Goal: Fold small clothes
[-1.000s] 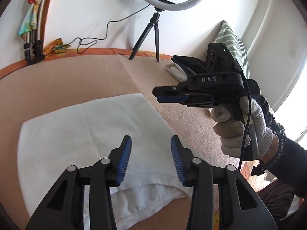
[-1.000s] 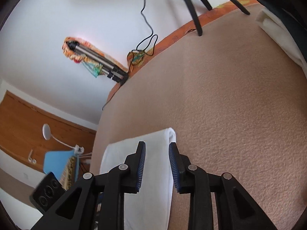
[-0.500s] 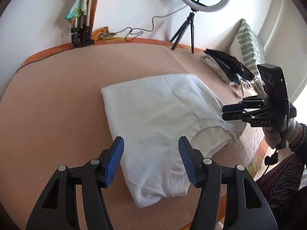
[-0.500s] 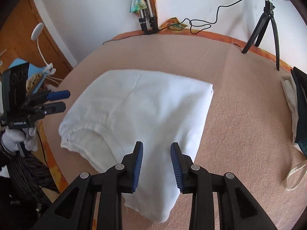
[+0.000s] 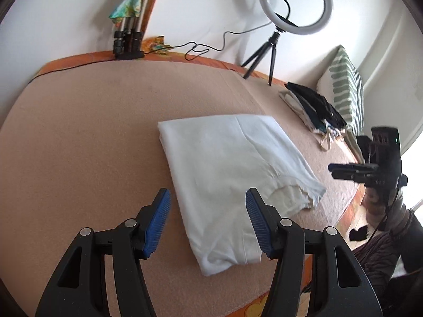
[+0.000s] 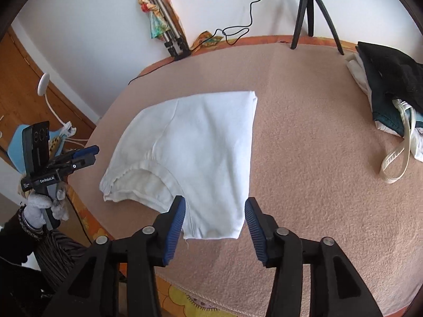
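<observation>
Bed, peach blanket [image 5: 92, 132]: white garment [image 5: 232, 171] folded, lying centre. Left tongs [image 5: 207, 223] agape, empty; right tongs [image 6: 214, 227] just widened, empty, above hem. Risk: careless pinch drags layers, undoing fold.

The left wrist view is taken from just behind the left claw [image 5: 208, 224], whose two fingers fill the bottom of the picture. It is aimed down and forward over the bed [image 5: 79, 132], with the wall at 12 o'clock. The right claw [image 5: 341, 170] is seen at 3 o'clock in this view.

The right wrist view is taken the same way from behind the right claw [image 6: 214, 227], a little above the bed. The left claw [image 6: 84, 153] is seen at 9 o'clock here.

The same white garment [image 5: 232, 169] is shared by both views, close in front, and so is the black tripod [image 6: 312, 13] near 1 o'clock.
</observation>
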Motion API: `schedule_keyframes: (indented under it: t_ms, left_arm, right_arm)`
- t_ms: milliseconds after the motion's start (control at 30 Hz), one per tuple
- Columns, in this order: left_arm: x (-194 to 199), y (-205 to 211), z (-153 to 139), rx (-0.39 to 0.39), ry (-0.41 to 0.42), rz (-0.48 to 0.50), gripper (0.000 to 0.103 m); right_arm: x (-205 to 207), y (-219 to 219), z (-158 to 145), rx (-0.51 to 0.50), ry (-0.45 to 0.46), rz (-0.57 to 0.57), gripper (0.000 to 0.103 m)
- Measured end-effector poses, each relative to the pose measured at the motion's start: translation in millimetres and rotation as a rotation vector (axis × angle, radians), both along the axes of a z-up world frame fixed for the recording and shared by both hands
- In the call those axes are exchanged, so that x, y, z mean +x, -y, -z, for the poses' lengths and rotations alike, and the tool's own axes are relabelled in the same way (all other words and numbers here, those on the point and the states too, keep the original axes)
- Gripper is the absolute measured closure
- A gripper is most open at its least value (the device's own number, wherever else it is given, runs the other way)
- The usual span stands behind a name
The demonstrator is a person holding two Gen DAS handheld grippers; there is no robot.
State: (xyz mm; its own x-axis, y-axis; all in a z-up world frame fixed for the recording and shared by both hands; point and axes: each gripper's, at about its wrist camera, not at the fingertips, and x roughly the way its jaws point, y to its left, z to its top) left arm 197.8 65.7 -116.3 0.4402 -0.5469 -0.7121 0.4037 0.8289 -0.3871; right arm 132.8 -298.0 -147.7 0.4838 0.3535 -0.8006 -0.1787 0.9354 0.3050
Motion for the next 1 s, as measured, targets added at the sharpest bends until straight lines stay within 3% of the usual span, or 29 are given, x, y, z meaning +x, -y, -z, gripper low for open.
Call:
schedule_keyframes:
  t_ms: [233, 467, 767, 1000]
  left_arm:
    - [55, -15, 27, -0.17, -0.159, -0.109, 0.045]
    - [79, -19, 57, -0.27, -0.285, -0.152, 0.045]
    - [101, -22, 67, -0.429, -0.336, -0.181, 0.045]
    - [114, 6, 64, -0.406, -0.305, -0.145, 0.045]
  right_arm:
    - [16, 24, 26, 0.147, -0.092, 0.085, 0.047]
    - [24, 34, 42, 0.295, -0.147, 0.114, 0.048]
    - [21, 25, 62, 0.433, -0.21, 0.045, 0.051]
    - [25, 17, 73, 0.537, -0.225, 0.052, 0.053]
